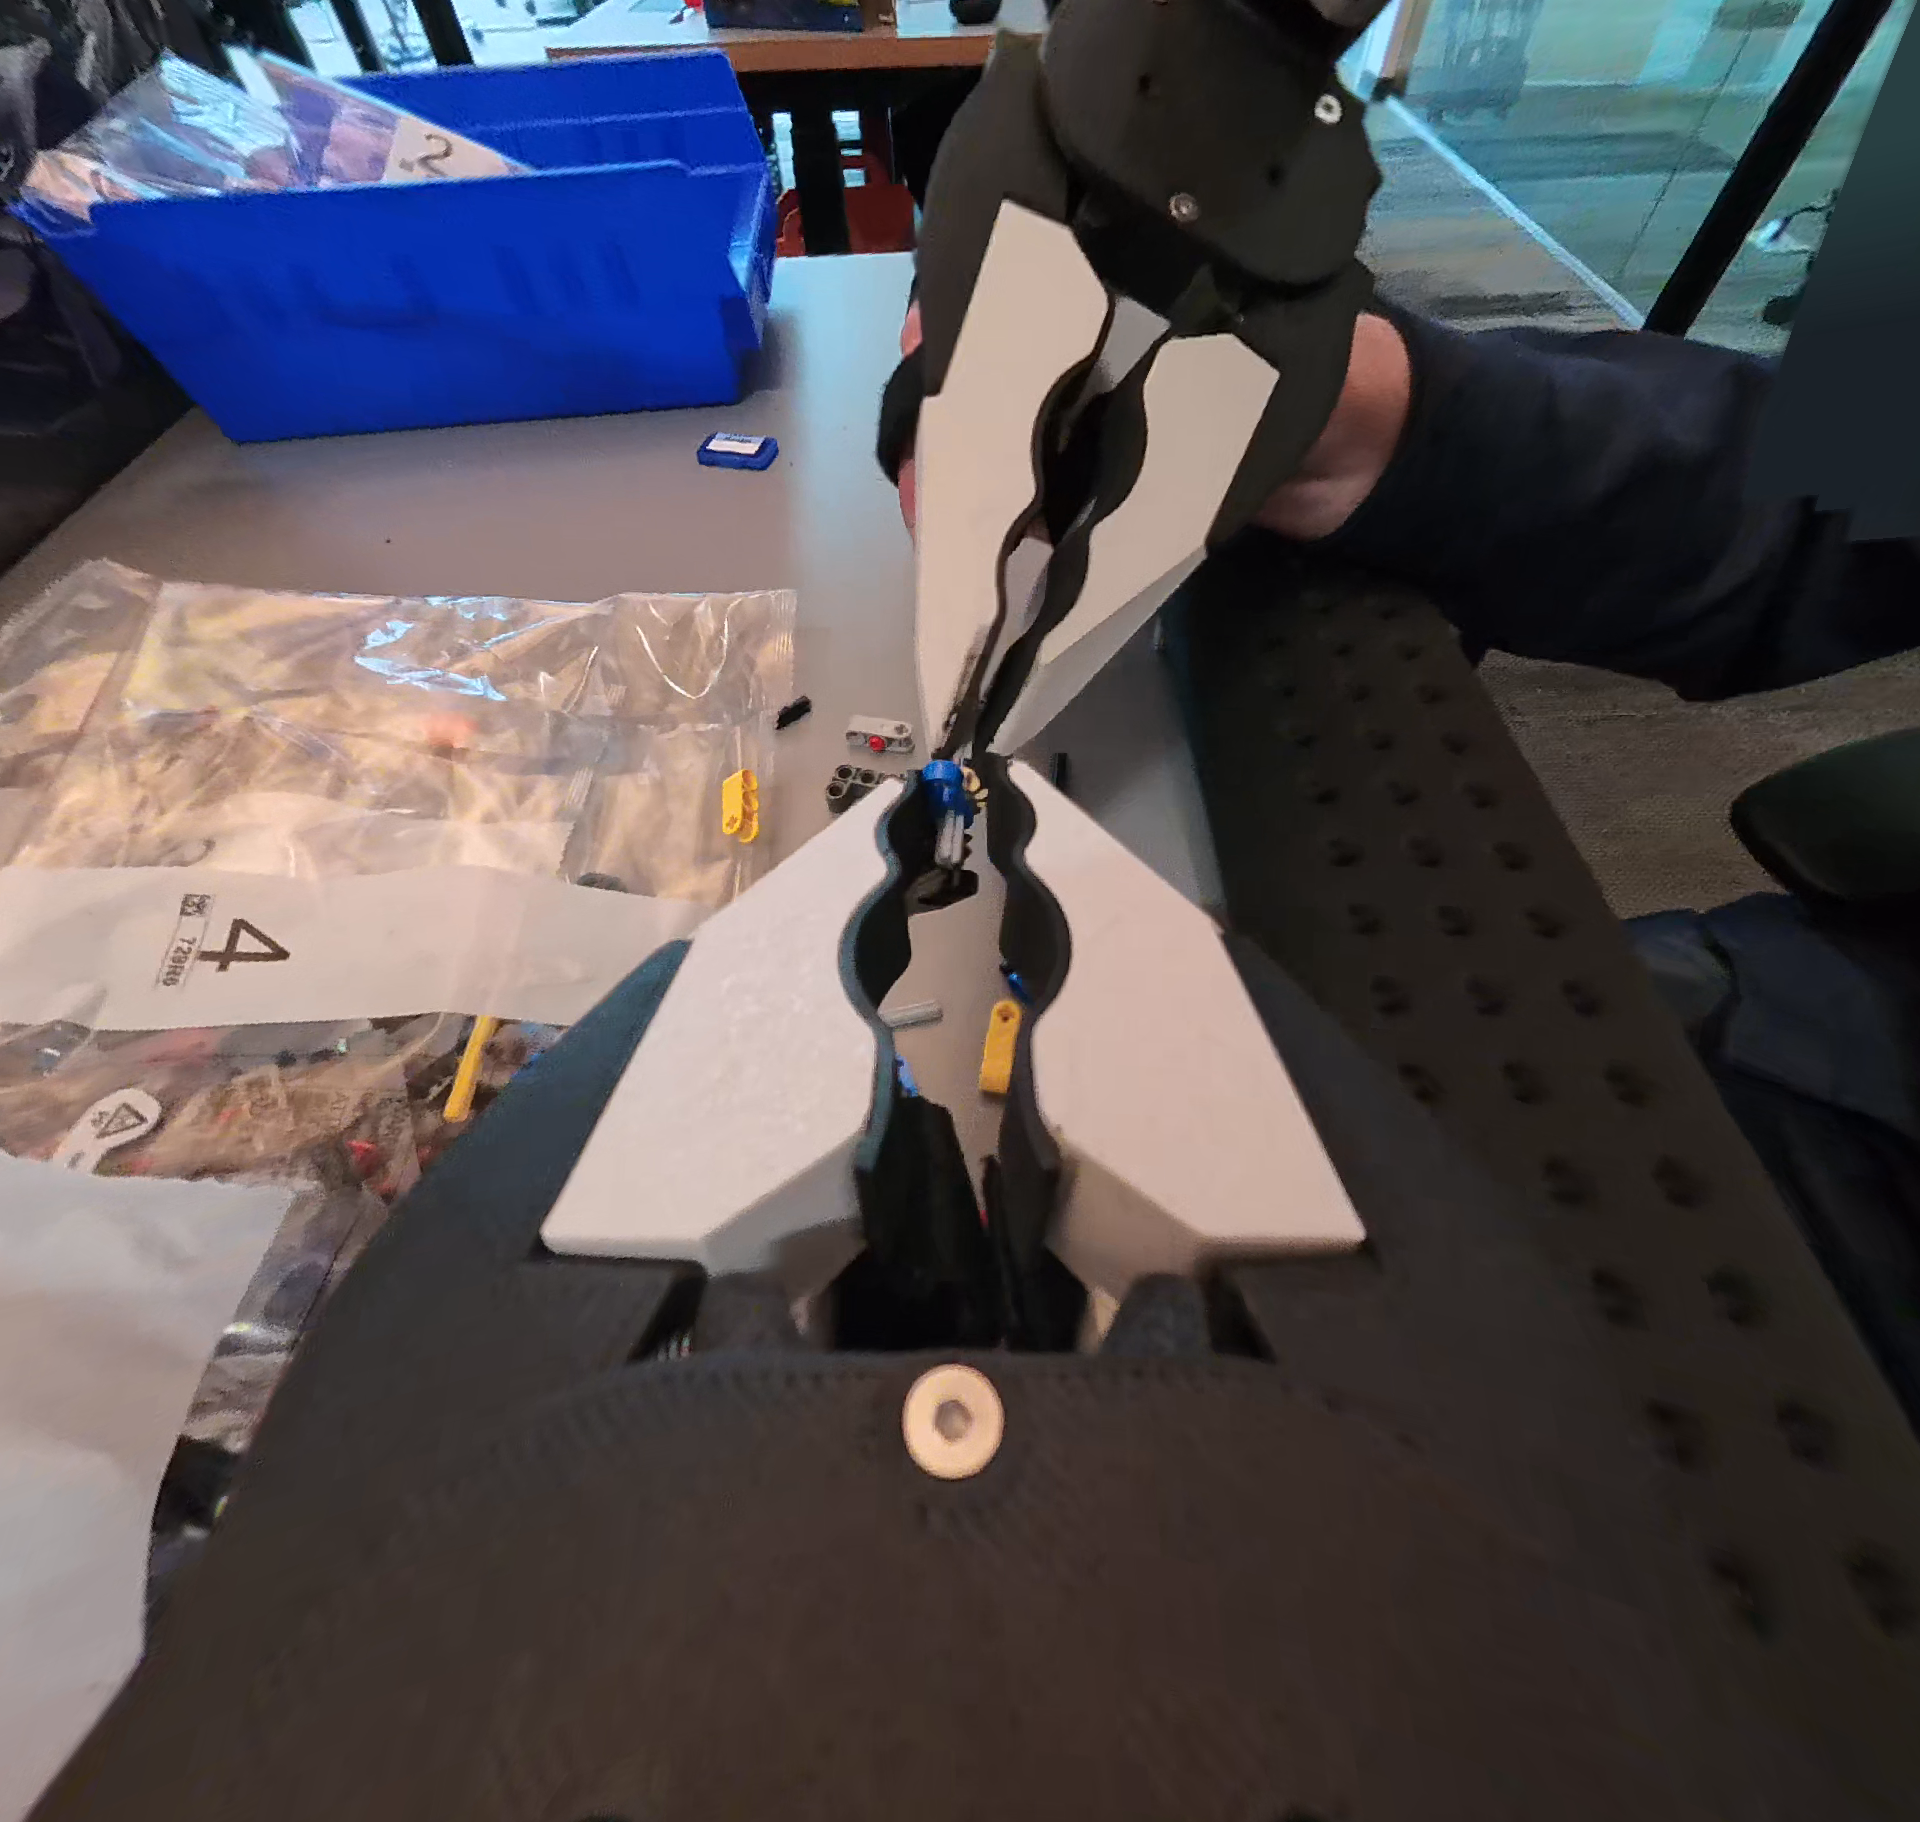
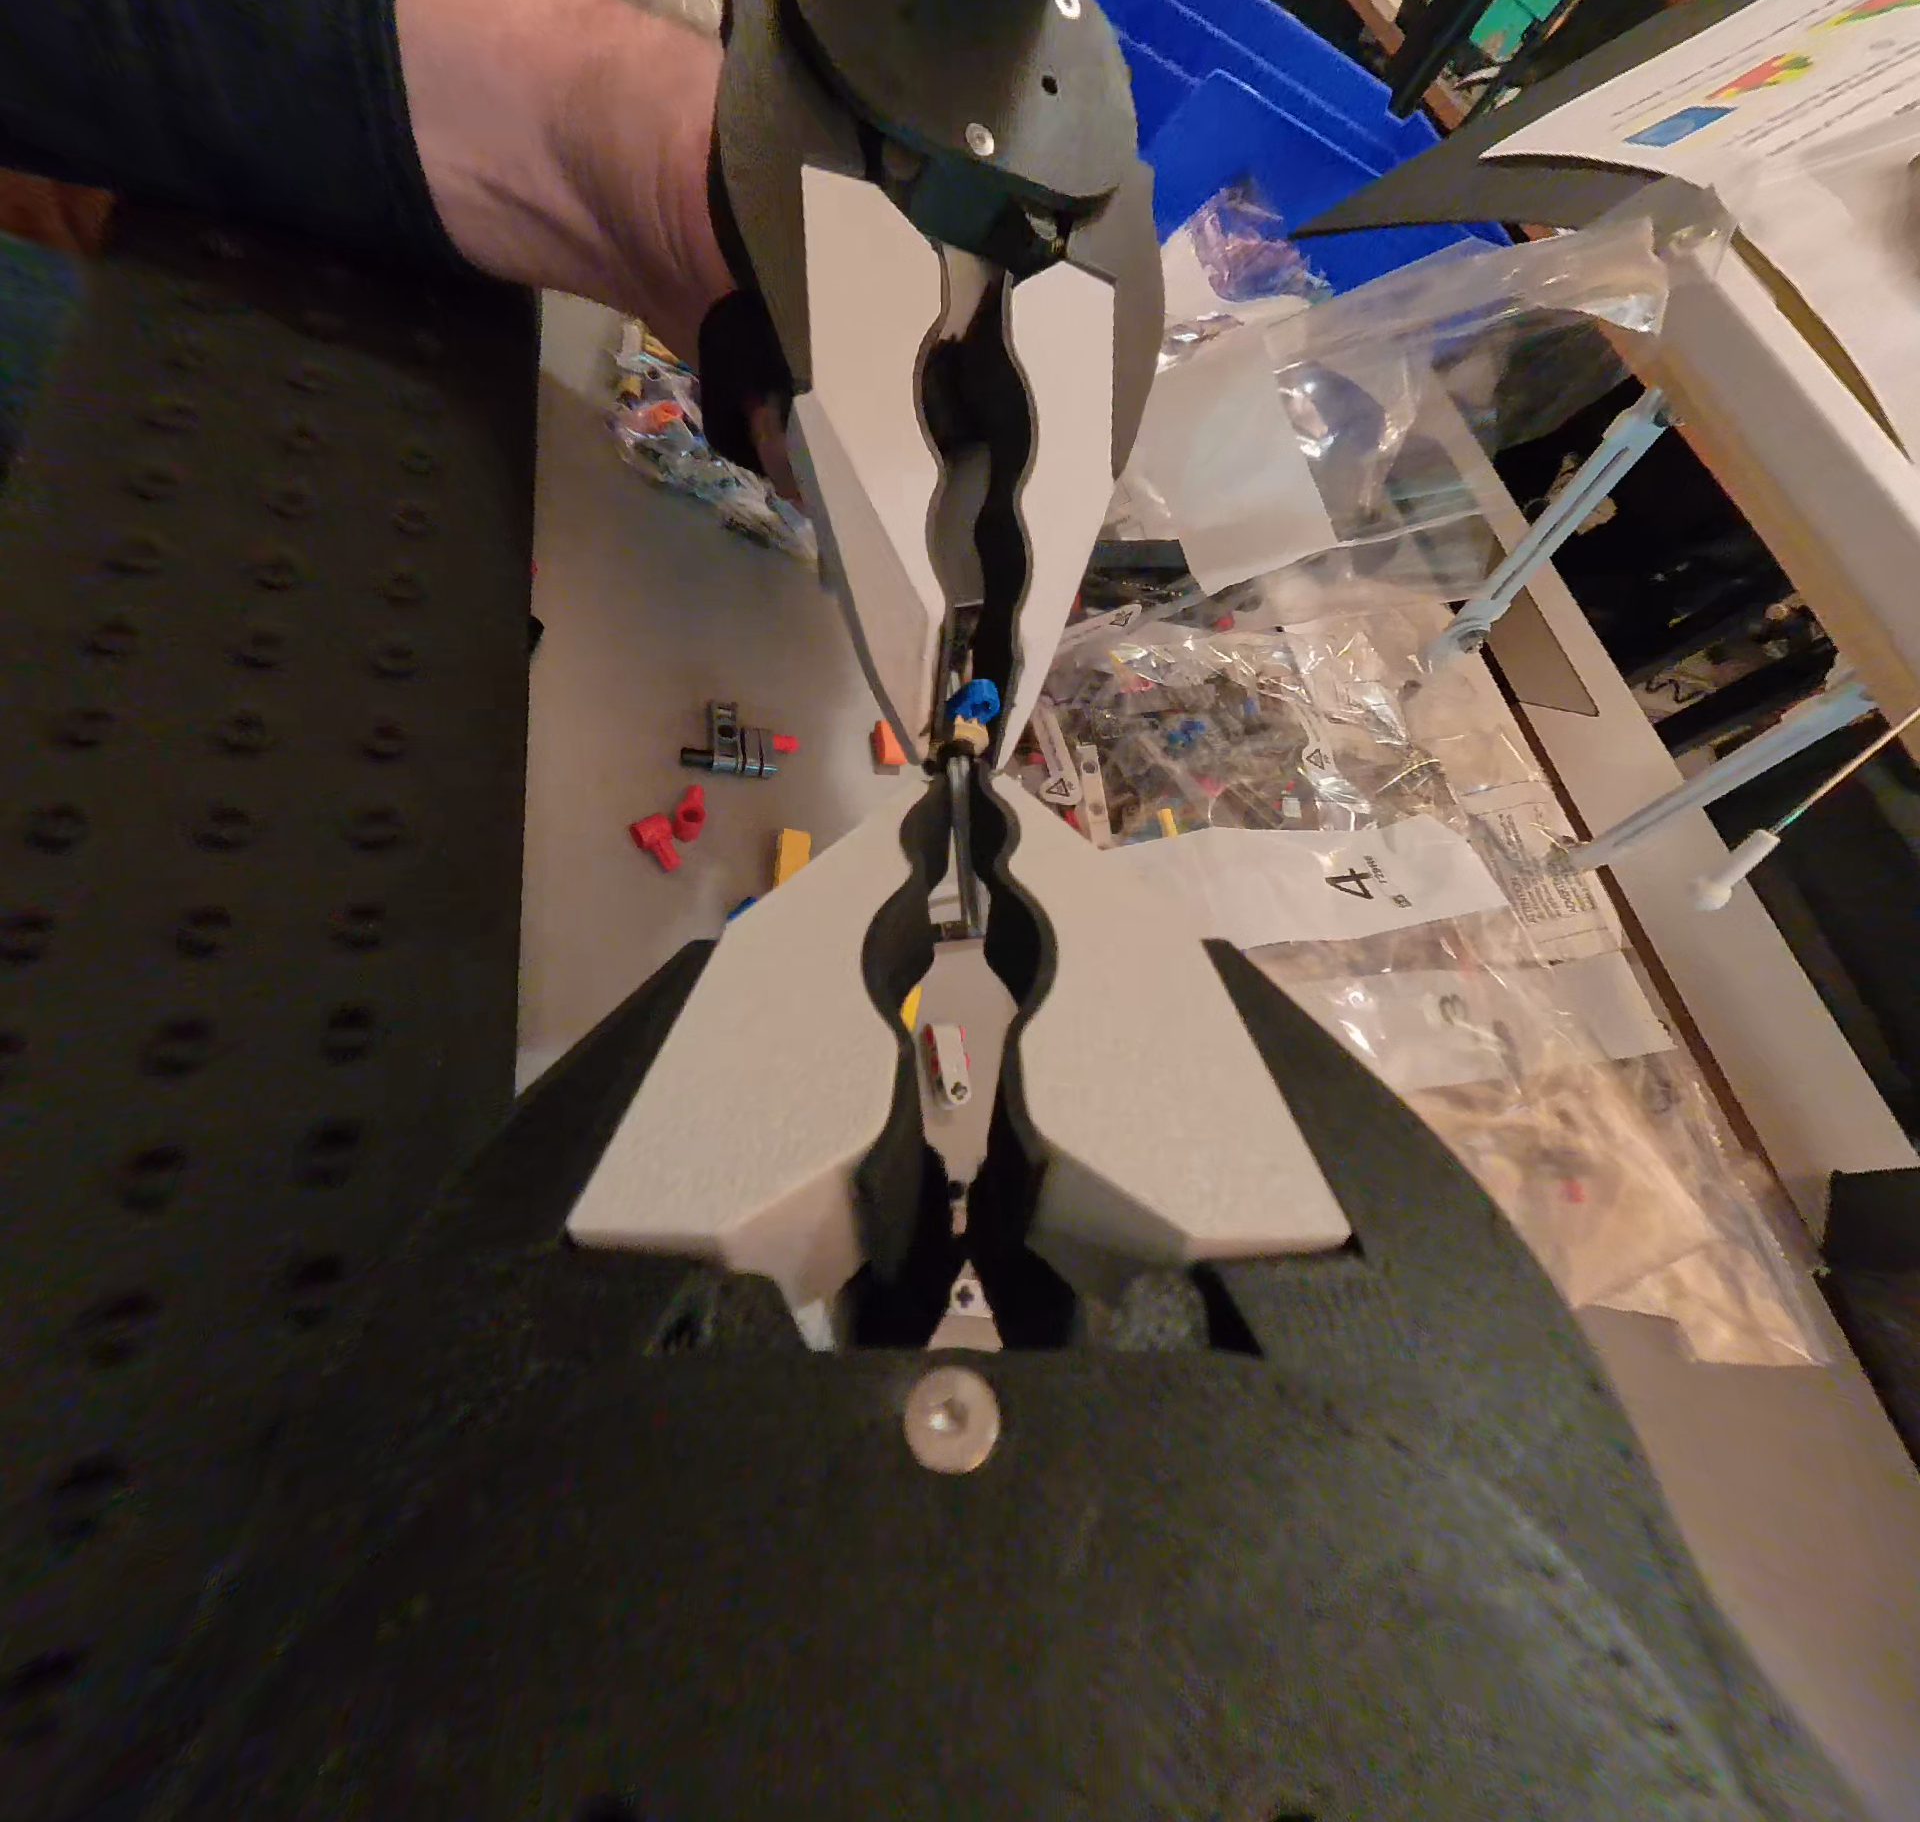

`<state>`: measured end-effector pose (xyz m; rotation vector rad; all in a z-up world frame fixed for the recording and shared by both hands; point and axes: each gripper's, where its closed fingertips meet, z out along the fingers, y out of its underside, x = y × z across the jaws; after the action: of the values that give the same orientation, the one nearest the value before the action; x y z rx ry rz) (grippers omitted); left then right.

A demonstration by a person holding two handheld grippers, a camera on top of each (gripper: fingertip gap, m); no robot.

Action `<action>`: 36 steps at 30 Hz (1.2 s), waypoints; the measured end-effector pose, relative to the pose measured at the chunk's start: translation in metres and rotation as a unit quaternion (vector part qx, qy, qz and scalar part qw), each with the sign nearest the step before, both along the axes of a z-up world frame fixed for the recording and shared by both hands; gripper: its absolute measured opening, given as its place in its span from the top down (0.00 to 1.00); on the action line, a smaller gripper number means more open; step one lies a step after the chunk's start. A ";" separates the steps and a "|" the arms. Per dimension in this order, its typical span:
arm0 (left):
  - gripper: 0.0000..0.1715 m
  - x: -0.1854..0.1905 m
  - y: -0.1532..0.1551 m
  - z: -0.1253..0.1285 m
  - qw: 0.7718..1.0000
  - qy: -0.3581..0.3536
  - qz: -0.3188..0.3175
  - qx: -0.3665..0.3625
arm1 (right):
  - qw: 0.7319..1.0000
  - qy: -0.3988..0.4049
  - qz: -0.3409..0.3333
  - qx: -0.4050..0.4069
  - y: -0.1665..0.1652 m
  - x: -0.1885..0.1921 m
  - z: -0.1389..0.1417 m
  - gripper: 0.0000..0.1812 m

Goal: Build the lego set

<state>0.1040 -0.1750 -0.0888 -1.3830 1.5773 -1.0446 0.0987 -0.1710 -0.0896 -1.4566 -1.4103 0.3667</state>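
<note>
My left gripper (image 1: 951, 801) pinches the blue-and-grey lego piece (image 1: 945, 806) | my right gripper (image 2: 961, 785), tip to tip opposite, clamps a black axle (image 2: 964, 837) | both above the table (image 1: 582, 515), plastic bags (image 1: 312, 733) left.

We hold the left hand-held gripper (image 1: 951, 785) and the right hand-held gripper (image 2: 961, 764) tip to tip, both squeezed almost closed, each pinching something small.

Each wrist camera looks close along its own fingers toward twelve o'clock, facing the other; both share the grey table (image 1: 582, 515) between them.
</note>
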 end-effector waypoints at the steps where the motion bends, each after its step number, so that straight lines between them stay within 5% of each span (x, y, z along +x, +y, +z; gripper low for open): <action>1: 0.94 0.000 -0.001 0.002 1.000 -0.005 -0.004 0.001 | 1.000 0.008 0.004 -0.004 -0.001 0.000 0.002 0.99; 12: 0.94 -0.009 -0.012 0.004 0.999 0.003 -0.035 0.032 | 0.998 0.022 0.035 -0.038 -0.013 -0.001 0.004 1.00; 18: 1.00 -0.052 0.026 0.023 0.998 -0.038 0.043 0.028 | 0.997 0.053 0.002 -0.053 -0.002 0.029 0.011 1.00; 22: 0.99 -0.025 0.012 0.023 0.998 -0.044 0.021 0.032 | 0.998 0.019 0.018 -0.054 -0.006 0.016 -0.002 1.00; 26: 0.82 -0.006 0.000 -0.003 1.000 0.011 0.000 0.030 | 0.999 0.010 0.019 -0.045 -0.007 0.010 -0.005 1.00; 31: 0.93 0.008 -0.007 -0.010 0.999 0.025 -0.010 0.042 | 0.999 0.015 0.027 -0.041 -0.010 0.007 -0.003 1.00; 36: 0.92 0.008 -0.007 -0.006 1.000 0.009 -0.005 0.022 | 0.999 0.013 0.023 -0.033 -0.009 0.007 -0.001 1.00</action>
<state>0.1124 -0.1821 -0.0949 -1.3605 1.6119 -0.9993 0.1053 -0.1803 -0.0908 -1.4696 -1.4246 0.4619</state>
